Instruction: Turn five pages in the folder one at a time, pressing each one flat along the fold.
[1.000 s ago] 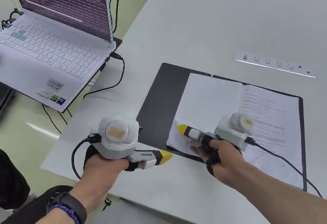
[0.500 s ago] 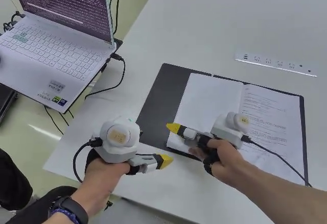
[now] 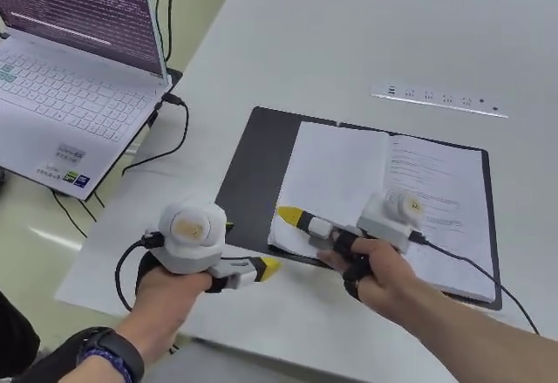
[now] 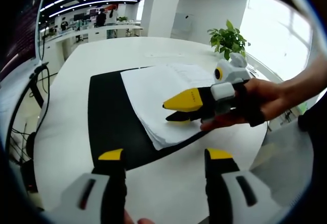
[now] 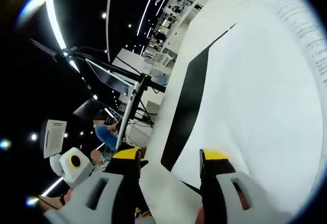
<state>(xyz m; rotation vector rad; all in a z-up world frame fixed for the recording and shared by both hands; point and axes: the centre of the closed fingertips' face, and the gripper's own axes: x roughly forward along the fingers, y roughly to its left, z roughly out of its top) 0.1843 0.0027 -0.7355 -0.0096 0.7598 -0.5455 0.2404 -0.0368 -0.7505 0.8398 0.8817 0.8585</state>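
Black folder (image 3: pixel 253 174) lies open on the white table (image 3: pixel 349 34), blank white pages (image 3: pixel 336 174) lying over its middle. R gripper (image 3: pixel 288 217), jaws spread, has its tips at the pages' near-left corner, contact unclear. L gripper (image 3: pixel 266 267), jaws also apart, is by the table's front edge just off the folder; laptop (image 3: pixel 61 95) far left, power strip (image 3: pixel 440 101) beyond.

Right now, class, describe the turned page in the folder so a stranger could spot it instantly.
On the white table lies an open black folder. The turned page is its left-hand sheet, nearest the right gripper. It is blank, unlike the printed page beside it.
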